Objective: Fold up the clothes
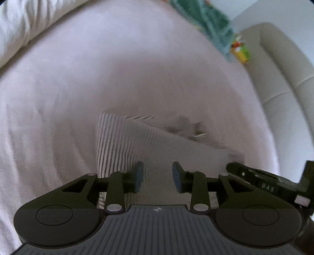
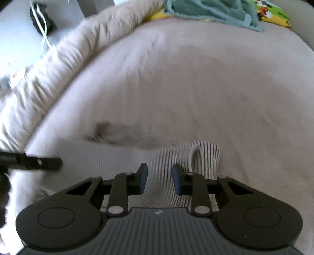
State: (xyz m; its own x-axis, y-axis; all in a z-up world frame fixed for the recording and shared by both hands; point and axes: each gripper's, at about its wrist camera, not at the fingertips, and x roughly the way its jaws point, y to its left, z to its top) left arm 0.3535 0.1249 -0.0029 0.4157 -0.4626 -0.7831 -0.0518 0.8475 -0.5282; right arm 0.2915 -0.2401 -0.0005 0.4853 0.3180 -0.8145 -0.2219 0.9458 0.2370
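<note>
Both grippers, left gripper (image 1: 158, 177) and right gripper (image 2: 159, 179), hover with fingers parted and empty over the striped garment (image 1: 125, 141) lying flat on the bed (image 1: 98, 68); any pinch should catch one edge squarely.

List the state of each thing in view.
Left gripper: open, empty, over the striped garment.
Right gripper: open, empty.
Striped garment: lying partly folded on the bed.
Teal towel: crumpled at the bed's far end.
Duvet: bunched along the edge.
</note>
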